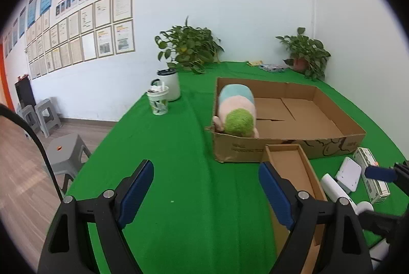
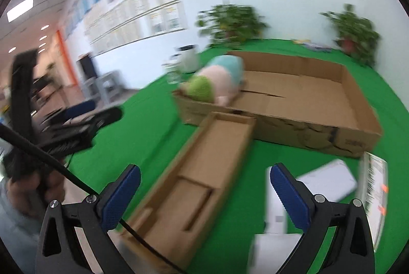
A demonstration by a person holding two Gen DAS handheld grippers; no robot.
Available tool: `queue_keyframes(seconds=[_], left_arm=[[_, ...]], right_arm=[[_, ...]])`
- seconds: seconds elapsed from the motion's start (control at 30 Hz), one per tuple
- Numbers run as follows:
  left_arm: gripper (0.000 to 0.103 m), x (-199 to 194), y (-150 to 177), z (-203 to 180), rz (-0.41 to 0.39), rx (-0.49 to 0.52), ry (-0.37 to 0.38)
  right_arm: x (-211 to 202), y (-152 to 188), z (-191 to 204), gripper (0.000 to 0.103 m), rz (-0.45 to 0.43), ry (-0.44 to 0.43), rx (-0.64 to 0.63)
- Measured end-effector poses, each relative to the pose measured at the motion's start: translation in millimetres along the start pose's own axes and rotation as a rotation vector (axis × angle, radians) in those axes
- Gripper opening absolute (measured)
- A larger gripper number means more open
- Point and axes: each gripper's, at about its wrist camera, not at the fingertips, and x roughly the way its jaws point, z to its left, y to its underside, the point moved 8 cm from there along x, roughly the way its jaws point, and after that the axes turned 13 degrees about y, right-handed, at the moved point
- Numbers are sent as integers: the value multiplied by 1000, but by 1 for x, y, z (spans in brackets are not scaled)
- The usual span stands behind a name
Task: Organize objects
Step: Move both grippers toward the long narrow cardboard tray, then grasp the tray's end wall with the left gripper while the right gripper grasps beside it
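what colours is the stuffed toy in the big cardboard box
The soft plush toy is pale pink with a light blue band and a fuzzy green patch, clearest in the left wrist view.

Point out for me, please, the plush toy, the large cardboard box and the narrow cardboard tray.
plush toy (image 1: 236,111): left wrist view, on its pink body.
large cardboard box (image 1: 288,146): left wrist view, on its near outer wall.
narrow cardboard tray (image 2: 214,146): right wrist view, on its bare inner floor.

A soft pink toy (image 1: 236,111) with a green head and blue back is lying in the big brown box's (image 1: 332,143) left end. A long thin box (image 1: 294,166) is sitting open, touching its near wall.
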Motion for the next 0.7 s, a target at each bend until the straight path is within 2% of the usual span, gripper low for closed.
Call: queue_keyframes(seconds=[0.07,0.13,0.17,0.2,0.4,0.53,0.7], left_arm=[[84,-13,1,16,-12,-25,-19],[84,-14,7,25,6,-50,-14],[84,-10,12,27,26,-60,-9],[84,-5,18,26,51,-65,-1],[83,41,55,-10,168,-65,161],[82,60,71,-33,220,-66,244],[82,69,81,-55,254,-35,293]], right_arm=[[-13,-1,28,102,9,-174,-2],[-20,1,46,102,40,-347,51],[-16,3,48,102,66,-396,90],[-9,7,45,102,86,-388,112],[52,45,2,102,209,-1,101],[63,55,-14,102,207,150,61],[70,61,-36,102,201,257,40]])
